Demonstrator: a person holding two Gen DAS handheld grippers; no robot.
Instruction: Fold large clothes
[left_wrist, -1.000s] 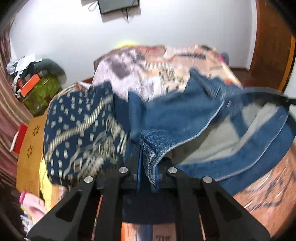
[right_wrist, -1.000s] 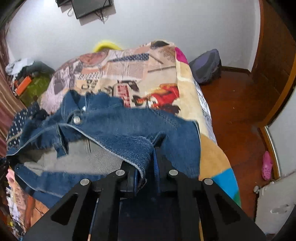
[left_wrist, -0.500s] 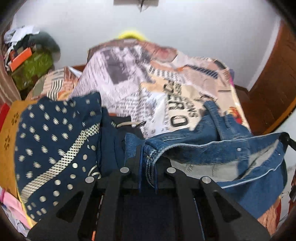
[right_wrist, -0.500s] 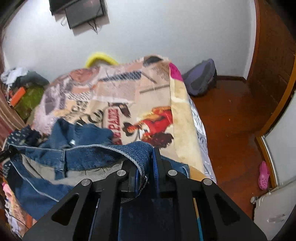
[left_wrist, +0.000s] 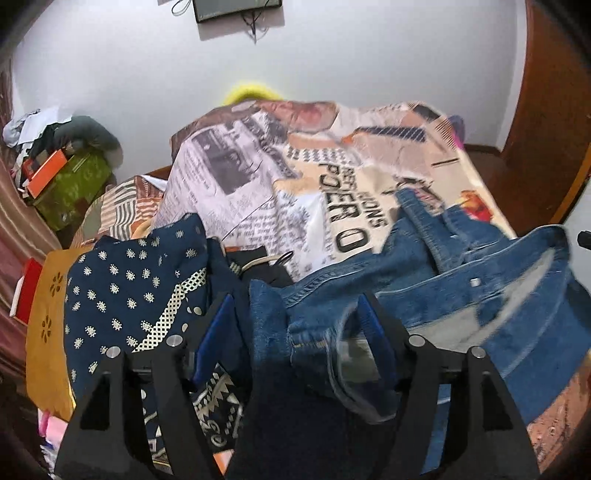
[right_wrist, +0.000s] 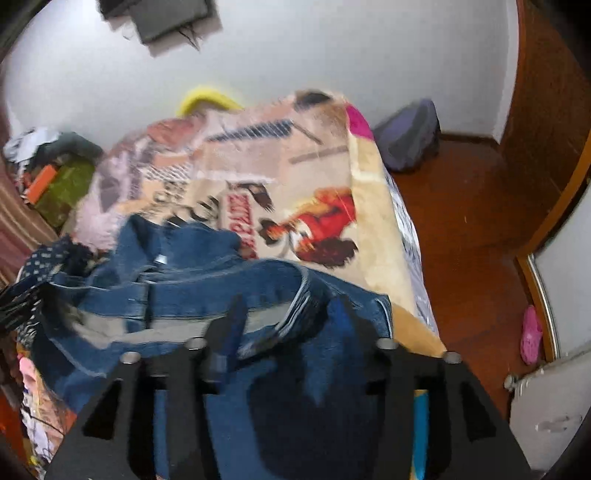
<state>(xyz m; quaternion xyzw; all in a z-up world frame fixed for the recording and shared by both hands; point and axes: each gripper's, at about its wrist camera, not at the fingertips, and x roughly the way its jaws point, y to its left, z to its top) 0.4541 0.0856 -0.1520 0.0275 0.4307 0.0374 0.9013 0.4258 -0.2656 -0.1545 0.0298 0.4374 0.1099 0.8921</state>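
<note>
Left gripper (left_wrist: 295, 317) jaws have just been opening and stand wide, denim jacket (left_wrist: 461, 295) fabric loose between the pads, not pinched. Right gripper (right_wrist: 288, 321) likewise just opened, jacket hem slack between its fingers. Jacket lies crumpled on the bed (left_wrist: 295, 177) over the newspaper-print cover, beside a navy patterned garment (left_wrist: 129, 295) on its left
</note>
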